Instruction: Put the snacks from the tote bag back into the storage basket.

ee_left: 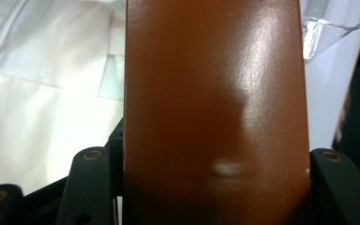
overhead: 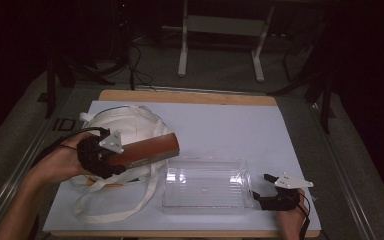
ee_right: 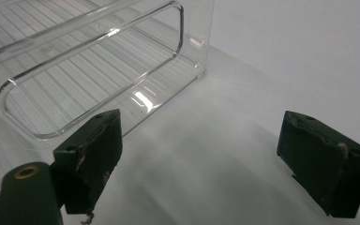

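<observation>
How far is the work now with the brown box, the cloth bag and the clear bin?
Done: the brown box is clamped in the left gripper and is above the cloth bag. In hand: it is carried level, pointing toward the clear bin. Left: the bin looks empty, so placing the box probably remains. The right gripper waits open beside the bin.

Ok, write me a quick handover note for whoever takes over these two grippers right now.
Left gripper: shut on a brown box, held level above the white cloth bag, its far end pointing toward the clear bin.
Right gripper: open, holding nothing, resting on the table beside the bin's right end.
Done: the box is up in the grip, apparently out of the bag.
Left: probably carry the box over and set it in the bin, which looks empty. The right gripper may need to steady the bin.
</observation>
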